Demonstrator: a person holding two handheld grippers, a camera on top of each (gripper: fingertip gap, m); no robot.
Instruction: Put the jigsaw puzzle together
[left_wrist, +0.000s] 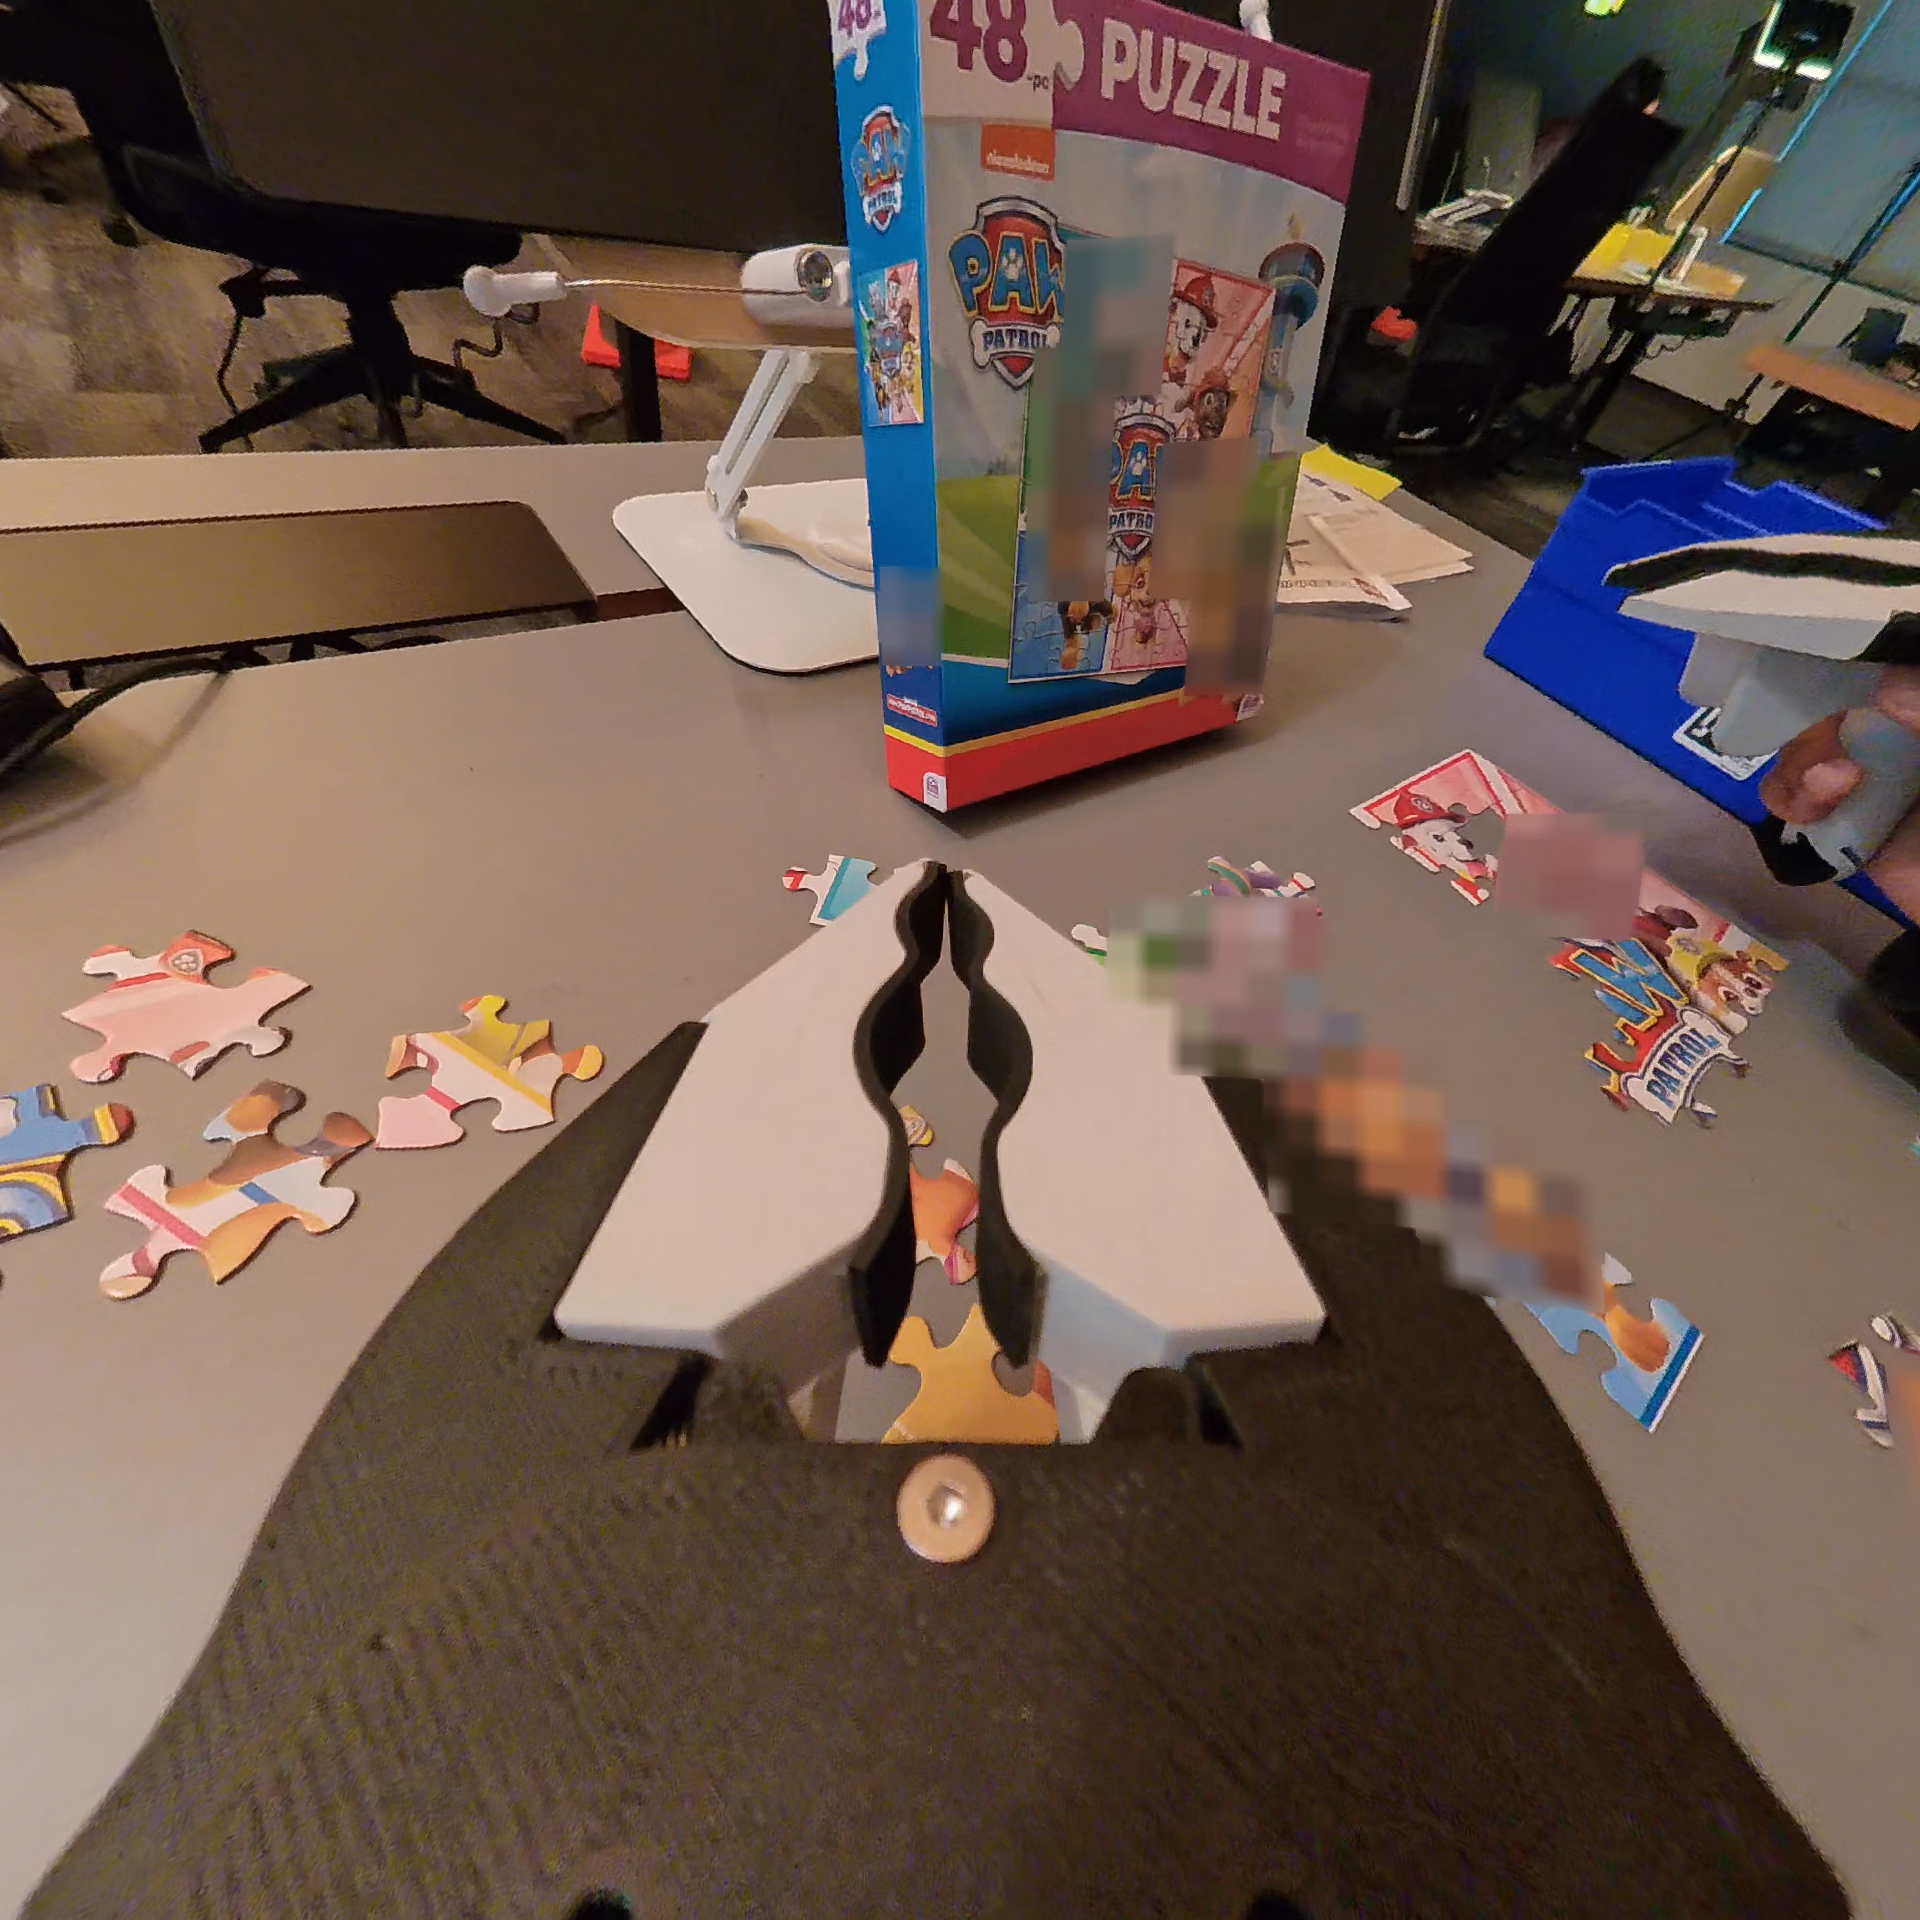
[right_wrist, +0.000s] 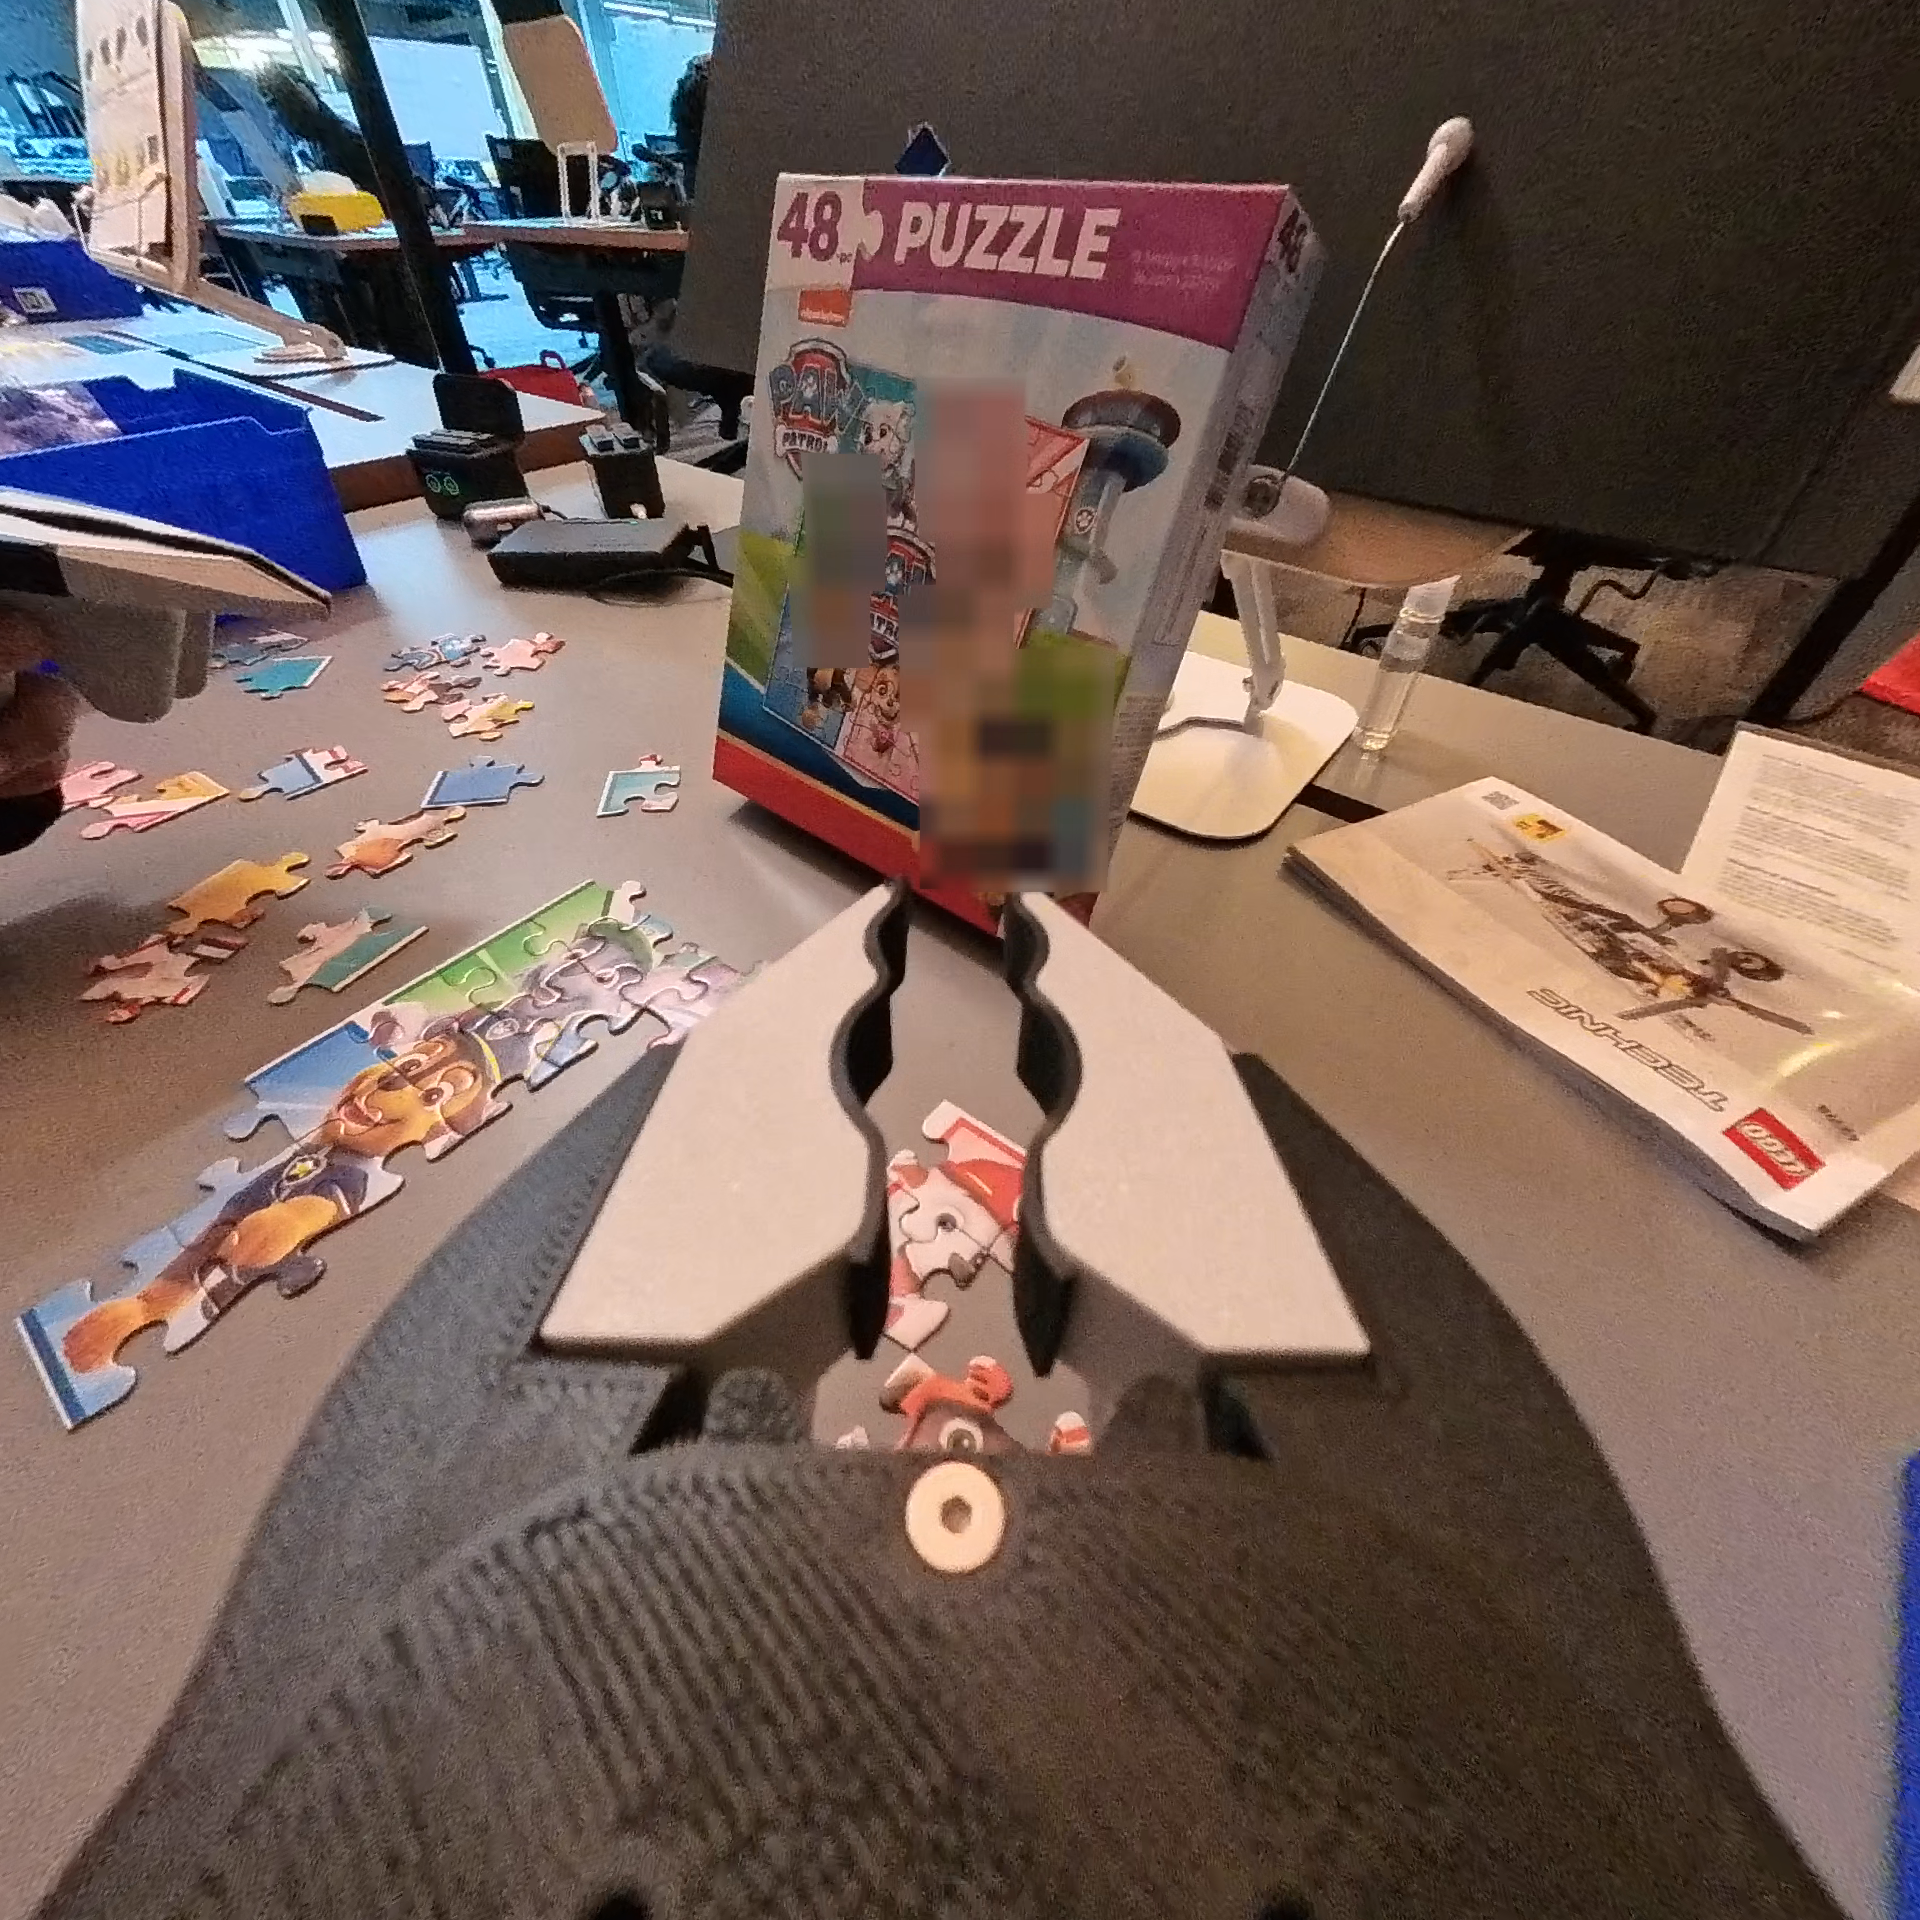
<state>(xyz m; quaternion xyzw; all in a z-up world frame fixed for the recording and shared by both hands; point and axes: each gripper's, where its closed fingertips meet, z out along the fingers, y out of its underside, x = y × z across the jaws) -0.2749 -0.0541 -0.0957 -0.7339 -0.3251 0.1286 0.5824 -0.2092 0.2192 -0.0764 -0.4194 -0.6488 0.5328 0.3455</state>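
Observation:
My left gripper (left_wrist: 940, 873) is shut with nothing between its tips. It hovers over the grey table (left_wrist: 520, 790), above an orange puzzle piece (left_wrist: 966, 1371). Loose puzzle pieces (left_wrist: 239, 1184) lie to its left. My right gripper (right_wrist: 958, 909) is open and empty, above joined red-and-white puzzle pieces (right_wrist: 951, 1216), which also show in the left wrist view (left_wrist: 1444, 821). An upright puzzle box (left_wrist: 1091, 416) stands just beyond both grippers; it also shows in the right wrist view (right_wrist: 997, 520). A joined strip of puzzle pieces (right_wrist: 416, 1081) lies left of the right gripper.
A blue bin (left_wrist: 1621, 582) sits at the table's right. A white stand base (right_wrist: 1236, 748) and a small clear bottle (right_wrist: 1397, 675) are behind the box. An open booklet (right_wrist: 1621, 966) lies to the right. Black devices (right_wrist: 592, 551) sit at the far left. The gap from one gripper's tips to the other's is roughly 30 cm. My right tips are about 35 cm from the orange puzzle piece (left_wrist: 966, 1371), my left tips only 12 cm. Look for it in the right wrist view (right_wrist: 272, 882) too.

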